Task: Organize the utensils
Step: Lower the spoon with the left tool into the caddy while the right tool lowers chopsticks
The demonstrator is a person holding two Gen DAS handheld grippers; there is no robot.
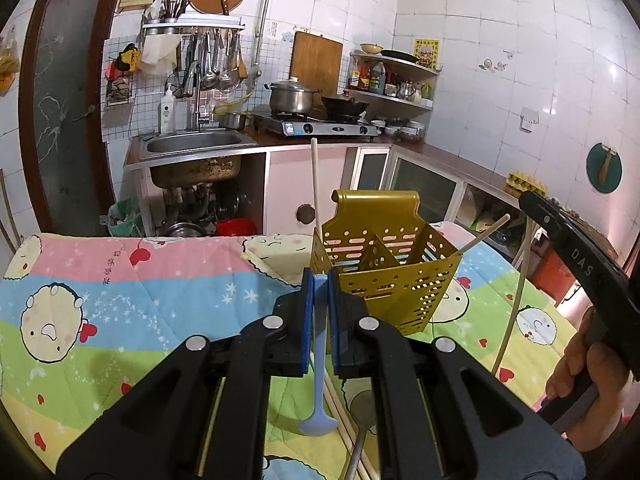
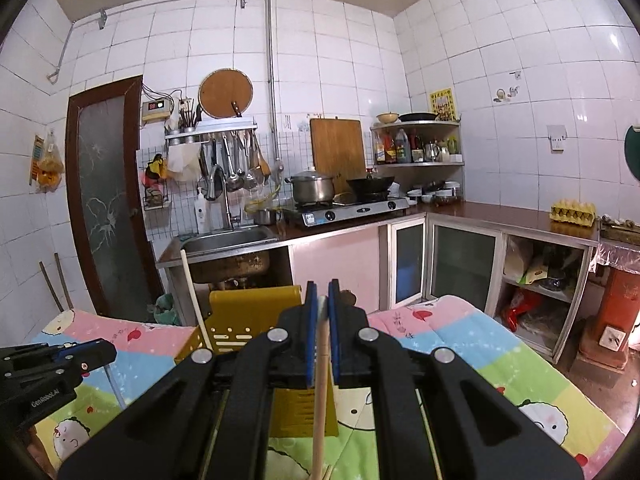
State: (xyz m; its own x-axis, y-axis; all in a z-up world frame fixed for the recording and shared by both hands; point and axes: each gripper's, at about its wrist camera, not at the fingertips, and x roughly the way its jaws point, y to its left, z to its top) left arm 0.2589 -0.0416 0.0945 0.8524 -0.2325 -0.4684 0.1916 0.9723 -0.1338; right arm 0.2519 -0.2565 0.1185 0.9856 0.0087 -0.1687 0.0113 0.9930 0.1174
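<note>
a pale blue spoon (image 1: 320,364) is pinched by its handle in the closed left gripper (image 1: 320,280), bowl hanging down, seemingly so it can be dropped handle-up into a compartment. a wooden chopstick (image 2: 321,392) is clamped likewise in the closed right gripper (image 2: 322,292). just beyond, the gold perforated utensil holder (image 1: 384,276) is stood on the cartoon-print quilt (image 1: 132,280), two chopsticks already leaning inside.
</note>
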